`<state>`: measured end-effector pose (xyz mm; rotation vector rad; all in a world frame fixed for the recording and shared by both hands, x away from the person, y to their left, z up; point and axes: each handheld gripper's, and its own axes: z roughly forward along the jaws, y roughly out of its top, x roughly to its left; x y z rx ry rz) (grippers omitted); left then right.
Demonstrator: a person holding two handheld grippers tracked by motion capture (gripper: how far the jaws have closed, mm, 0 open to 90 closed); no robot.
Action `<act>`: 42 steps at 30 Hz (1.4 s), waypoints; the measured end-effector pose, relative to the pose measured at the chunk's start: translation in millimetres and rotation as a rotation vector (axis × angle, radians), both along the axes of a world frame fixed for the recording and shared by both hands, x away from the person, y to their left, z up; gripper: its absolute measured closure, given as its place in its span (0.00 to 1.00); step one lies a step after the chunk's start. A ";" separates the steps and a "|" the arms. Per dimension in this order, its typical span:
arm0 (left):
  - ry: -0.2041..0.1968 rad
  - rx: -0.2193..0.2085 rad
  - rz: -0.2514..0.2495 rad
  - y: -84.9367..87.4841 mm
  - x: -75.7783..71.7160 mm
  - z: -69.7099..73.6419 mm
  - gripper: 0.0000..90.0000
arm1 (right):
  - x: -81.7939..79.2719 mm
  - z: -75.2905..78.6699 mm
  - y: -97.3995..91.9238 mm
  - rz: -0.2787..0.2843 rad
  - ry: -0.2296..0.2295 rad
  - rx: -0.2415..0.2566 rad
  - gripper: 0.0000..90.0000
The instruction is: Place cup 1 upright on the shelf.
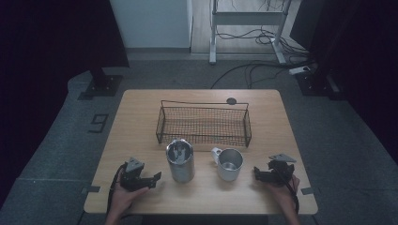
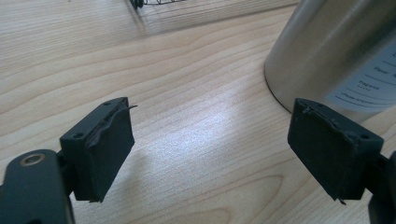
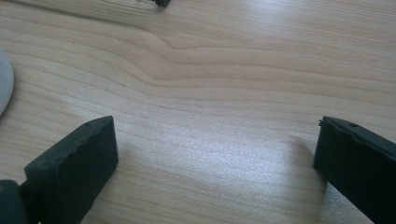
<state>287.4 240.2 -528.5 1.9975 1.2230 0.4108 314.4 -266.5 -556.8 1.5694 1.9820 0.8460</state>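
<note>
The light wooden table [image 1: 141, 117] carries three items. A tall cylindrical stainless-steel tumbler [image 1: 180, 160] stands upright at the centre, and a short stainless-steel mug with a side handle [image 1: 228, 164] stands upright just beside it at 3 o'clock, handle toward the tumbler, the two apart. A black wire-mesh rectangular basket [image 1: 203, 124] sits beyond both, at 12 o'clock, near but not touching them.

The left gripper [image 1: 152, 178] rests low over the table at 9 o'clock of the tumbler, pointing toward it. Its fingers [image 2: 100, 144] stand wide apart with bare table between them and hold nothing; the tumbler wall [image 2: 336, 51] lies just ahead, at 1 o'clock in the left gripper view, not touched.

The right gripper [image 1: 257, 173] sits at 3 o'clock of the mug, pointing toward it. Its fingers [image 3: 77, 163] are spread fully, empty, with wood grain between them.
</note>
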 end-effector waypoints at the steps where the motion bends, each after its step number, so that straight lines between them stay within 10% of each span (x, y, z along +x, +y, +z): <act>1: 0.002 0.002 -0.001 -0.9 0.2 -0.4 0.16 | 0.0 0.0 -0.1 -0.001 0.000 0.000 0.00; 24: -0.072 -0.051 0.033 7.5 -11.2 22.7 0.16 | -0.4 0.1 -3.9 -0.009 -0.002 0.003 0.00; 42: -0.137 -0.097 -0.063 -11.9 -30.2 55.3 0.15 | -0.8 0.2 -4.2 -0.023 -0.006 0.005 0.02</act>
